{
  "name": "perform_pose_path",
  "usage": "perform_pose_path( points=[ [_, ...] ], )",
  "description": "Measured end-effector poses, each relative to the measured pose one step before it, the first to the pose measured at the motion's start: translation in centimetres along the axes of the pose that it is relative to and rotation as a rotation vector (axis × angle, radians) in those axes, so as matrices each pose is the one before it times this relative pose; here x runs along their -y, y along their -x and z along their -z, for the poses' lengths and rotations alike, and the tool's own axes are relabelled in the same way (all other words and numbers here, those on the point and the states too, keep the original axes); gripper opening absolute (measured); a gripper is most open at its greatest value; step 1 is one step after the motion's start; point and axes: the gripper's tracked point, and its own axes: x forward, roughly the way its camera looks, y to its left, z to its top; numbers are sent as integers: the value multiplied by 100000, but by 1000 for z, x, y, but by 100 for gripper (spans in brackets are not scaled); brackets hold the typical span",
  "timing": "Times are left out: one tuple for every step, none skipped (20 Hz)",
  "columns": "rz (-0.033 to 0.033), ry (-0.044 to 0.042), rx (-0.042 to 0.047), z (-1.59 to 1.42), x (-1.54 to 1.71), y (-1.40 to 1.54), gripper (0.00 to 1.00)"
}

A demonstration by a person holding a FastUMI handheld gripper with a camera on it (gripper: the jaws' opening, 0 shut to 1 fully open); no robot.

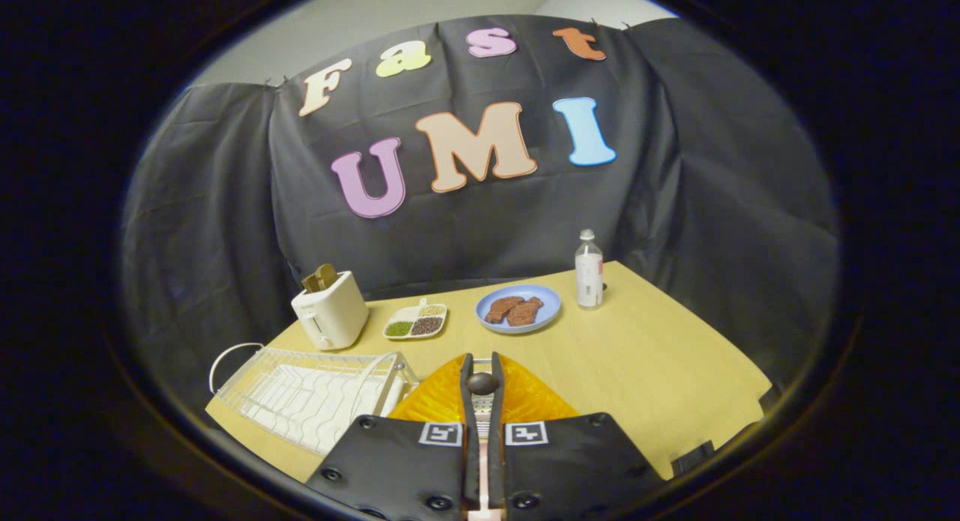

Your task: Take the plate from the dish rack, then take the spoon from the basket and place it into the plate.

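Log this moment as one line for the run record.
gripper: shut on spoon | over orange plate | dish rack: empty, beside plate | stage: spoon about to go in plate

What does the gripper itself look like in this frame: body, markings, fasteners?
The gripper has two broad, dark, matte body plates that narrow forward into slim jaws. Each plate carries a square black-and-white fiducial marker near the inner edge, and round screw heads dot the plates. No cables, hand or sleeve are visible.

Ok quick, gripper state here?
Gripper: shut on the spoon, fingers pressing it from both sides, over the orange plate.
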Motion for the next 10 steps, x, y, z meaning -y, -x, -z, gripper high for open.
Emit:
perform_pose_path(
  points=[
    [-114,-456,1153,-219,-249,920,7],
    [432,-491,856,-234,-103,752,7],
    [1066,-366,223,271,173,605,7],
    [1320,-481,-20,239,156,621,7],
    [1036,-676,375,244,-8,699,7],
    [828,-648,217,177,-4,694,7],
    [1108,-417,218,370,11,627,7],
    [1315,-128,19,393,95,538,7],
    [1889,-8,-583,726,251,418,7],
    [1584,-245,-538,652,246,385,7]
  ],
)
